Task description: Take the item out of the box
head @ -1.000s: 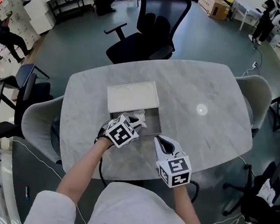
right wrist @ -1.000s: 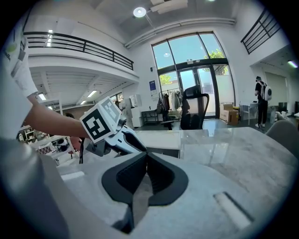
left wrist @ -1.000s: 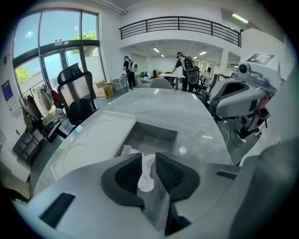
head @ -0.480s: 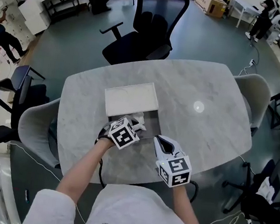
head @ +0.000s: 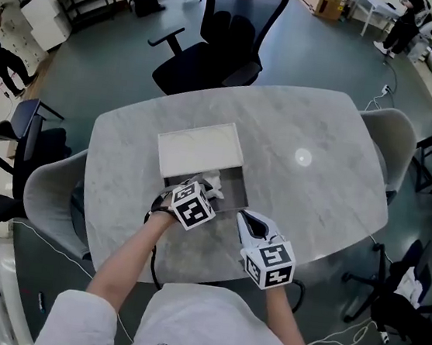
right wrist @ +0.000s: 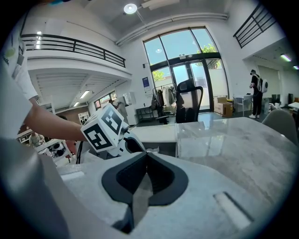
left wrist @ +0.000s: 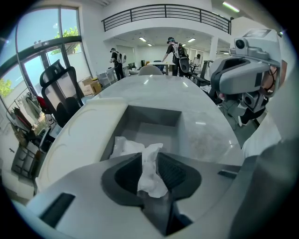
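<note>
The item is clamped between the left fingers, to be lifted from the box beyond; the right fingers are pressed together, empty.

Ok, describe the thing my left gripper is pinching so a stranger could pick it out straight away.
On the marble table, find the open grey box lying beside its white lid. At the box's near edge the left gripper is shut on a crumpled white wrapper. It is the only soft, wrinkled thing there; everything around it is flat and rigid.
</note>
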The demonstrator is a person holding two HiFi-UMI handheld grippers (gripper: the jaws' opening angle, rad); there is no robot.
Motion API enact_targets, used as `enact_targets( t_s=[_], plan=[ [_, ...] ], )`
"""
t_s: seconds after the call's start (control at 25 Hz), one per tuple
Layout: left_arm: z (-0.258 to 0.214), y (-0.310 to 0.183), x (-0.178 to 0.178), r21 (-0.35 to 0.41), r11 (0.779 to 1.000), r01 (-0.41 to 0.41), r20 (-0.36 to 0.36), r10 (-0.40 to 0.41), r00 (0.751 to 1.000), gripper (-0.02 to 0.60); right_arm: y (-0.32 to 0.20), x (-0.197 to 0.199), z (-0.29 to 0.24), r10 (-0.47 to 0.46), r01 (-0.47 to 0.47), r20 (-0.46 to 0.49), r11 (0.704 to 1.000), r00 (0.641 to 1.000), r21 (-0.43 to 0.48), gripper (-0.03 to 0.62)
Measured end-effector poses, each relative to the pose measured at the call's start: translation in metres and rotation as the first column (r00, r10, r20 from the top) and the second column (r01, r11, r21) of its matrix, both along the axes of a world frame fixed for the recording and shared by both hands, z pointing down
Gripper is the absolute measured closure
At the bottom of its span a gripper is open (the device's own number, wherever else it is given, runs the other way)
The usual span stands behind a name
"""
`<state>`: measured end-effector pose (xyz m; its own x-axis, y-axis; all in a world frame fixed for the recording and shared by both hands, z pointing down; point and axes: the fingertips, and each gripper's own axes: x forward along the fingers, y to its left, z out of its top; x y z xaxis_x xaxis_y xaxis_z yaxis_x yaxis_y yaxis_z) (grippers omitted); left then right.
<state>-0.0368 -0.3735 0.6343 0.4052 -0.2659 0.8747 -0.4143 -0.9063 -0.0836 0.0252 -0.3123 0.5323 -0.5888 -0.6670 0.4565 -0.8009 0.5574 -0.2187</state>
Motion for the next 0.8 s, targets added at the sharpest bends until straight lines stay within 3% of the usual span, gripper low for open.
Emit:
enact_targets(
  t_s=[0.24, 0.44, 0.8],
  plan=[
    [0.004, 0.001, -0.003, 0.012, 1.000, -0.011, 0.031, 0.010, 0.999, 0.490, 0.003, 0.002, 0.004, 0.007, -0.007, 0.018, 1.000, 1.000, -0.026, 0.589],
    [0.002, -0.003, -0.006, 0.041, 0.999, 0.001, 0.046, -0.003, 0.999, 0.540, 0.004, 0.006, 0.002, 0.024, -0.024, 0.016, 0.999, 1.000, -0.027, 0.589],
    [-0.010, -0.002, -0.005, 0.062, 0.997, 0.036, 0.018, -0.037, 0.999, 0.558, 0.008, 0.007, -0.003, 0.024, -0.023, 0.021, 1.000, 1.000, -0.009, 0.589]
  ],
)
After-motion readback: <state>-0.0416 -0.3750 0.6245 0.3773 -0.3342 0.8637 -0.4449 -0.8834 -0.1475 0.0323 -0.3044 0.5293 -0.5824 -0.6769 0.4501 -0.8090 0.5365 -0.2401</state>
